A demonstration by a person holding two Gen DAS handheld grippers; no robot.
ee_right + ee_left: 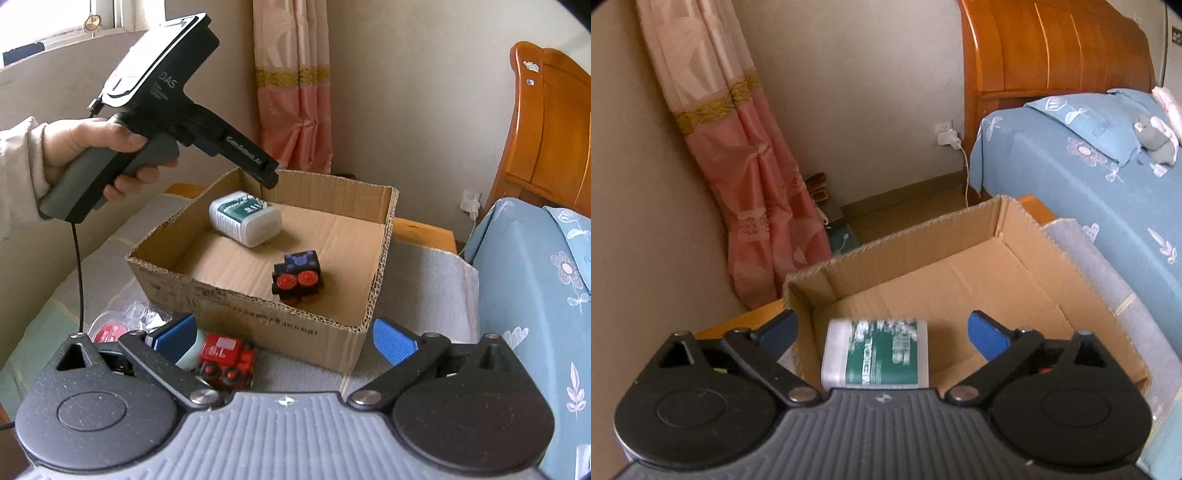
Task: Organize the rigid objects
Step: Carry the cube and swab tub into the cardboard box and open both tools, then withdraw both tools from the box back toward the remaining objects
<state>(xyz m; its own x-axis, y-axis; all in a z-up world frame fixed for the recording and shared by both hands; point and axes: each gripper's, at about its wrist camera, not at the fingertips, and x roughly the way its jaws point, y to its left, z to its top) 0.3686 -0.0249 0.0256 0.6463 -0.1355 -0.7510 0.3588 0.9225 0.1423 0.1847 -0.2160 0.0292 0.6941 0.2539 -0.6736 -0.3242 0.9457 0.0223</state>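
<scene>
An open cardboard box (255, 314) stands on a grey mat. Inside it lie a white container with a green label (243, 218) and a black toy train with red wheels (297, 278). The container also shows in the left wrist view (875, 354), blurred, between and below the open blue fingers of my left gripper (882, 334), which hovers over the box's (960, 280) near corner. My right gripper (284, 338) is open and empty, in front of the box. A red toy train (227, 362) lies outside the box by the right gripper's left finger.
A clear plastic packet with a red disc (122, 325) lies left of the red train. A bed with a blue sheet (535, 277) and wooden headboard (1052, 48) is to the right. A pink curtain (750, 166) hangs behind. The person's hand holds the left gripper's handle (110, 162).
</scene>
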